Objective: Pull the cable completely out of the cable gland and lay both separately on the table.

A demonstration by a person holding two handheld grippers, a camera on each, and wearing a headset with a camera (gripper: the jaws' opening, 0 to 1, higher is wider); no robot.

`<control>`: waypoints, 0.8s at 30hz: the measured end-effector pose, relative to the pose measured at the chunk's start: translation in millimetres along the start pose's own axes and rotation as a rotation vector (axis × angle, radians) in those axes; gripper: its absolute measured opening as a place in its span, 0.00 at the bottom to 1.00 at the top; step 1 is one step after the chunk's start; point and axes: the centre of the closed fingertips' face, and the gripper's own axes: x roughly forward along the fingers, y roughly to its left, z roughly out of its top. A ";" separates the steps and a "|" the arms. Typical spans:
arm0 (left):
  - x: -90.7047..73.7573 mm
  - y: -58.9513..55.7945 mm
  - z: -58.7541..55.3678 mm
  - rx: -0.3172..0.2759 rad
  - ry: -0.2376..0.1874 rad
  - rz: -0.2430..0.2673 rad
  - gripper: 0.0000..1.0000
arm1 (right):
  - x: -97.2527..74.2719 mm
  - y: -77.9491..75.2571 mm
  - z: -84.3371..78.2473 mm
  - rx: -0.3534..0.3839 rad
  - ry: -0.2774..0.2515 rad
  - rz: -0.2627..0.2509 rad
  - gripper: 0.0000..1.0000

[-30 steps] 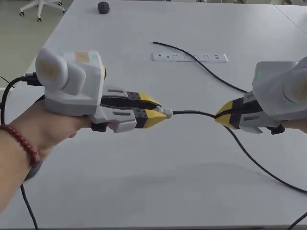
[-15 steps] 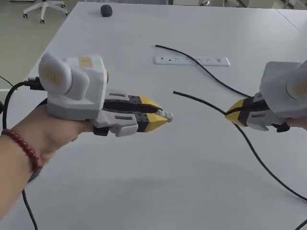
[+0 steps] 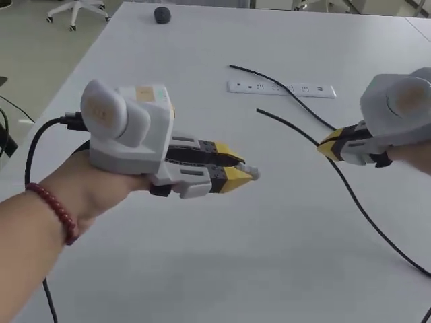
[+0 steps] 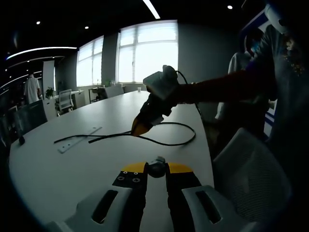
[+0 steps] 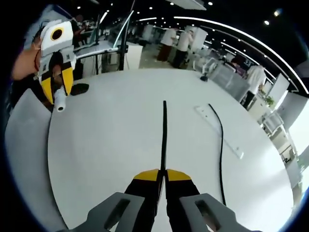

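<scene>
The cable gland (image 3: 250,172) is clamped between the closed jaws of the left gripper (image 3: 237,169) and projects just past the yellow tips, above the white table (image 3: 202,269). The black cable (image 3: 289,128) is pinched in the right gripper (image 3: 328,148), whose jaws are drawn together on it. Its free end is pointed toward the gland but held well apart from it. Behind the right gripper the cable is trailed across the table. A power strip (image 3: 281,88) is seen farther back.
</scene>
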 end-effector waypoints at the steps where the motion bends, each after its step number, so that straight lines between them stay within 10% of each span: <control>1: 0.7 0.2 -0.6 -0.001 0.000 -0.001 0.16 | 5.4 -4.1 -1.1 -0.005 0.007 -0.007 0.00; 12: 8.6 13.2 -13.9 -0.022 0.011 -0.003 0.16 | 77.4 -7.8 -14.7 0.059 0.089 0.029 0.00; 24: 12.8 24.7 -26.8 -0.025 0.035 -0.002 0.16 | 109.5 -22.9 -22.1 0.097 0.131 0.051 0.00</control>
